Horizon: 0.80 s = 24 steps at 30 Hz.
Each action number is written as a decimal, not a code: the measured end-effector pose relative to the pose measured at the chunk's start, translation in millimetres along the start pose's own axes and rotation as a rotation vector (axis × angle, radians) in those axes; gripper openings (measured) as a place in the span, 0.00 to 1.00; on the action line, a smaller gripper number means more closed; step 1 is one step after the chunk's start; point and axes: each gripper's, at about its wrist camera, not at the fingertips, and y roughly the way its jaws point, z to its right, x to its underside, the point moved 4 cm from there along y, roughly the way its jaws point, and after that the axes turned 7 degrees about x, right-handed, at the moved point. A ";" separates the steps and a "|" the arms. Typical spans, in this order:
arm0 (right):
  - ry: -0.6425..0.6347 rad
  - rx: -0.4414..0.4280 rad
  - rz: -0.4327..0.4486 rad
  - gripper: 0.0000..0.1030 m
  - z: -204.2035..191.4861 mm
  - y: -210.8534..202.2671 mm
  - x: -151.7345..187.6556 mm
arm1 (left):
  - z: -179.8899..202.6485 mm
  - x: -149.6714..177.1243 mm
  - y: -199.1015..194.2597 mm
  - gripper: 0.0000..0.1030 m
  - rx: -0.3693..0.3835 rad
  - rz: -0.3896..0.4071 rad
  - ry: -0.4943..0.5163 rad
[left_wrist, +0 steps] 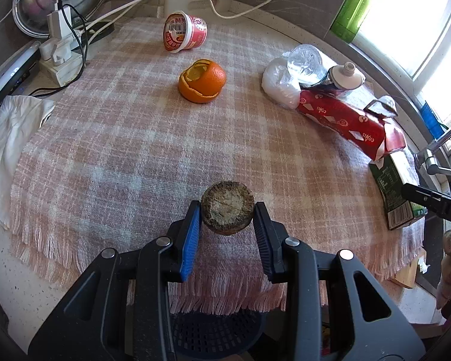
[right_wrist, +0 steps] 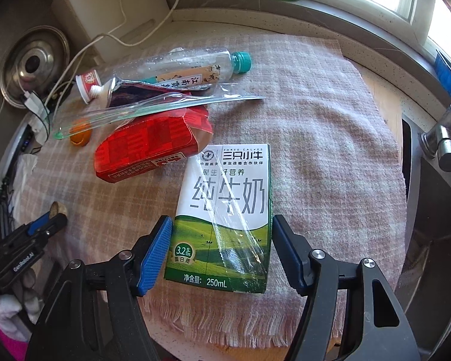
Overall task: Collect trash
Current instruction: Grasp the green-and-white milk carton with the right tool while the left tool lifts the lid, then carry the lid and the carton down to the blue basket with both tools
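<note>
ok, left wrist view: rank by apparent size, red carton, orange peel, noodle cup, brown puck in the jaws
1. red carton, clearly largest
2. brown puck, though nearness to the camera inflates it
3. orange peel and noodle cup: look alike, not ranked

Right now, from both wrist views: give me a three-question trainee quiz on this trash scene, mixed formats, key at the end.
1. True or false: the left tool is clamped on a brown round lump.
2. Multiple choice: the milk carton between the right tool's fingers is
A) standing upright
B) lying flat on the plaid cloth
C) lifted clear of the cloth
3. Fill in: the orange peel sits between the left tool and the tipped ____ cup.

Key
1. True; both pads press its sides.
2. B; the carton lies face up, and the pads flank it without clearly pressing.
3. Red-and-white.
</note>
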 end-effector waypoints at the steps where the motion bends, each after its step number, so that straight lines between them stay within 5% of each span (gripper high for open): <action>1: 0.004 0.001 0.000 0.65 2.2 -1.2 2.3 | 0.4 0.3 -2.6 0.34 0.003 0.003 0.001; 15: 0.039 -0.015 0.021 0.65 9.4 -30.0 34.1 | 4.1 28.8 -39.3 0.34 0.071 0.005 -0.005; 24: 0.004 -0.099 0.037 0.65 -26.3 -54.5 60.6 | 1.5 57.8 -56.4 0.34 0.093 -0.012 0.003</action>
